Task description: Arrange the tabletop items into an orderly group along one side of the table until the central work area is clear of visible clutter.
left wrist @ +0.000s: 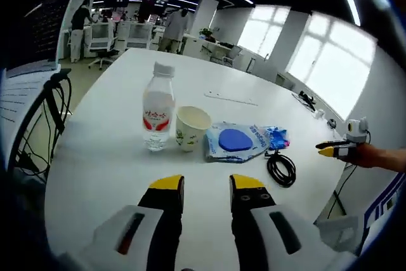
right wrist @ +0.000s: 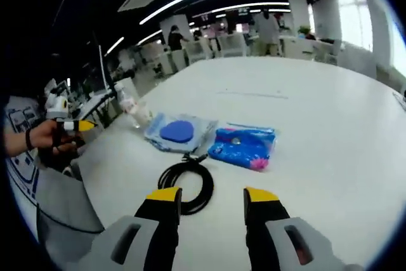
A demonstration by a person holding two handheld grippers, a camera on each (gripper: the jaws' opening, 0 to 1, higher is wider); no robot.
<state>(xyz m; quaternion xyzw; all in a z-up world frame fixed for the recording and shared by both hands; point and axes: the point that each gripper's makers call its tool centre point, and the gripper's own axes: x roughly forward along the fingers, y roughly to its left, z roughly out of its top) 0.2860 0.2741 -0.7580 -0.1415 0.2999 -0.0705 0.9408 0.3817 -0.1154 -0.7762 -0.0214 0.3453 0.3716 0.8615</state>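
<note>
Holding both tongs, left (left wrist: pixel 207 184) and right (right wrist: pixel 212 195), parted and empty over the counter (left wrist: pixel 108 157), you had the water bottle (left wrist: pixel 157 109), paper cup (left wrist: pixel 191 127), blue-disc pouch (left wrist: pixel 236 141), patterned packet (right wrist: pixel 243 145) and black cable (right wrist: pixel 188 184) grouped mid-counter. Next seemed shifting them edgeward. The labels' writing was unreadable.

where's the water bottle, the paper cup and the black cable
water bottle (left wrist: pixel 157 120), left gripper view, on its red label
paper cup (left wrist: pixel 191 132), left gripper view, on its side wall
black cable (right wrist: pixel 186 185), right gripper view, on the coil's loop
</note>
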